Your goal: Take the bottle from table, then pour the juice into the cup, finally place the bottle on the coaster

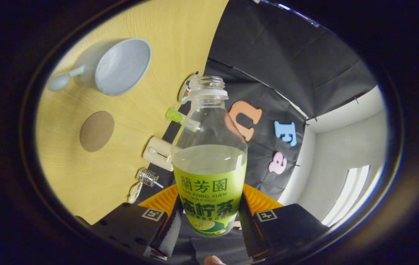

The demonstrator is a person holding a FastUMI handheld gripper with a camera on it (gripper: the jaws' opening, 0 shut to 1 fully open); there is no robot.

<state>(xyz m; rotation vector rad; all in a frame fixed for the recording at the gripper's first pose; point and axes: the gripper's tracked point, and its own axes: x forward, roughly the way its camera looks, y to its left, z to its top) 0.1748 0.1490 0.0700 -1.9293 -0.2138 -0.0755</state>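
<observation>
Half-full uncapped bottle between gripper fingers; cup empty.

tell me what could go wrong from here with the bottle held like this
1. The bottle has no cap and is still about half full, so a fast tilt may spill juice on the table before reaching the cup.
2. The gripper clamps only its lower, labelled part; the smooth plastic could slip while pouring.

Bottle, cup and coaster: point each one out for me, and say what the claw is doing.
bottle (209,162): gripper view, on the label's top edge; claw (209,222) shut on it.
cup (121,68): gripper view, on its pale inside.
coaster (97,131): gripper view, on the middle of the brown disc.
</observation>
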